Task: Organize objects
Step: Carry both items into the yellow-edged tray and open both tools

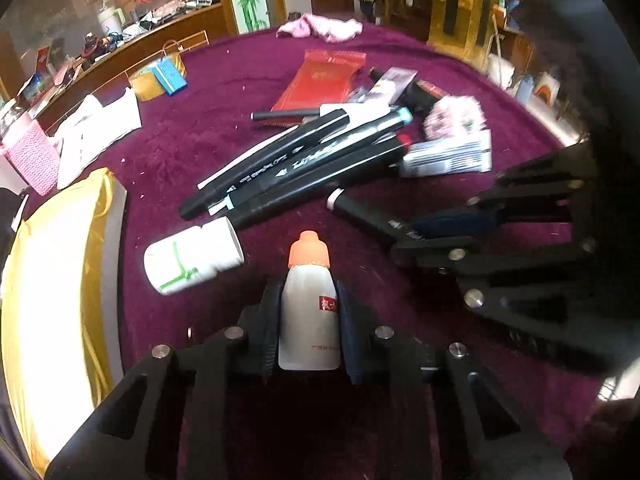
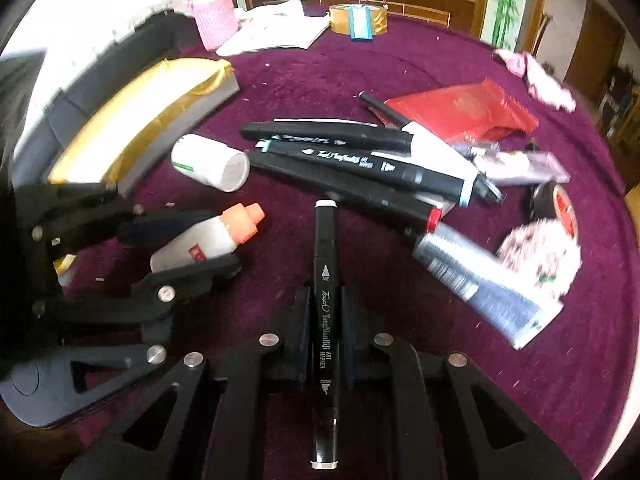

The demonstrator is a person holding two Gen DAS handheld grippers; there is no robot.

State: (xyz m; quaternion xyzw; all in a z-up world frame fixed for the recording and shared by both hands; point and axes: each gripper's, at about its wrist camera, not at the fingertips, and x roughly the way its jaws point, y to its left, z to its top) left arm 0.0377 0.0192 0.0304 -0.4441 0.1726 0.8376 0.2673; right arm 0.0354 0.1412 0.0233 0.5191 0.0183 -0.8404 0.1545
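My left gripper (image 1: pixel 309 292) is shut on a small white bottle with an orange cap (image 1: pixel 309 312), held just above the purple cloth; the bottle also shows in the right wrist view (image 2: pixel 208 240). My right gripper (image 2: pixel 326 296) is shut on a black art marker (image 2: pixel 326 308), seen from the left wrist view (image 1: pixel 372 218) at the right. A pile of black markers (image 1: pixel 304 156) lies in the middle of the table. A white pill bottle (image 1: pixel 192 260) lies on its side beside them.
A yellow-lined box (image 1: pixel 60 280) stands at the left. A red packet (image 1: pixel 320 80), a silver tube (image 2: pixel 484 280), a pink-patterned pouch (image 2: pixel 540 256), a tape roll (image 1: pixel 158 76), a pink basket (image 1: pixel 28 156) and white papers (image 1: pixel 96 128) lie on the purple tablecloth (image 1: pixel 224 92).
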